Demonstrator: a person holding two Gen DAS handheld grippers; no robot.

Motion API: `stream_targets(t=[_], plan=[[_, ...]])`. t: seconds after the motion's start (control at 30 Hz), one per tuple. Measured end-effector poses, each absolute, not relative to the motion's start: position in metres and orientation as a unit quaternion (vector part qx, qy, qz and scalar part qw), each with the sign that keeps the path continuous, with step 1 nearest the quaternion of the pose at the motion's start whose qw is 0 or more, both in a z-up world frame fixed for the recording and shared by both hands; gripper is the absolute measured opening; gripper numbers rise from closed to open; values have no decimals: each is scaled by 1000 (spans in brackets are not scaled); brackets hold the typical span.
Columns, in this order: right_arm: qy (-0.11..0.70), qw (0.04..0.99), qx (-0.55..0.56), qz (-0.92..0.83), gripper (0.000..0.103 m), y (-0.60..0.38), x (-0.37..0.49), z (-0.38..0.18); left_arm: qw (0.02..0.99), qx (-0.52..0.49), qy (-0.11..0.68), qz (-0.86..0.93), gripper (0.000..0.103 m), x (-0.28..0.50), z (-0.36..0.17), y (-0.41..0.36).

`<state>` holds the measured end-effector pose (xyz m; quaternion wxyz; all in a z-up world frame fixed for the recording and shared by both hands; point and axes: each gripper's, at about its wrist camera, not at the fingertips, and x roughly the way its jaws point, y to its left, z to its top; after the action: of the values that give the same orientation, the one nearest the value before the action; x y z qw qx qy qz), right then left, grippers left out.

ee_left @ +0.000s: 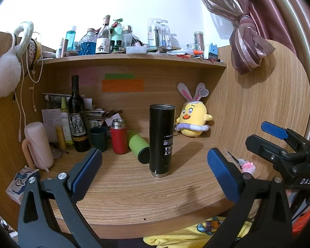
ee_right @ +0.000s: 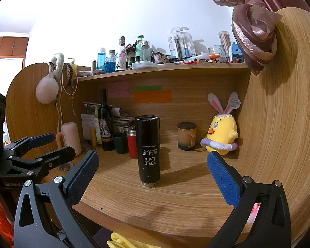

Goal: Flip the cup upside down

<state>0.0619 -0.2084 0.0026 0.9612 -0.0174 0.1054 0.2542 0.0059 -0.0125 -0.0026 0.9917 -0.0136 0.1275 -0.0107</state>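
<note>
Cup (ee_left: 161, 139) stands inverted on desk (ee_left: 134, 190), both grippers spread, empty.

Right wrist view: black cup (ee_right: 149, 150) standing on the desk (ee_right: 175, 202), print inverted.
We see the right gripper (ee_right: 153, 177) spread wide, empty, cup centred beyond it. Left gripper (ee_right: 51, 144) at 9 o'clock; chick plush (ee_right: 221, 136) at 2 o'clock.

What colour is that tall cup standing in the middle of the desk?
The tall cup is black with white upside-down lettering, clearest in the right wrist view.
</note>
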Motion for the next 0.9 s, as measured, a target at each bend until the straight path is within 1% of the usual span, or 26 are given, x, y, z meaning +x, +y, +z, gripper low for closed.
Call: stream_targets(t=[0.9], plan=[[105, 961, -15, 254, 103, -209, 62, 2, 991, -14, 131, -18, 103, 8, -4, -17]])
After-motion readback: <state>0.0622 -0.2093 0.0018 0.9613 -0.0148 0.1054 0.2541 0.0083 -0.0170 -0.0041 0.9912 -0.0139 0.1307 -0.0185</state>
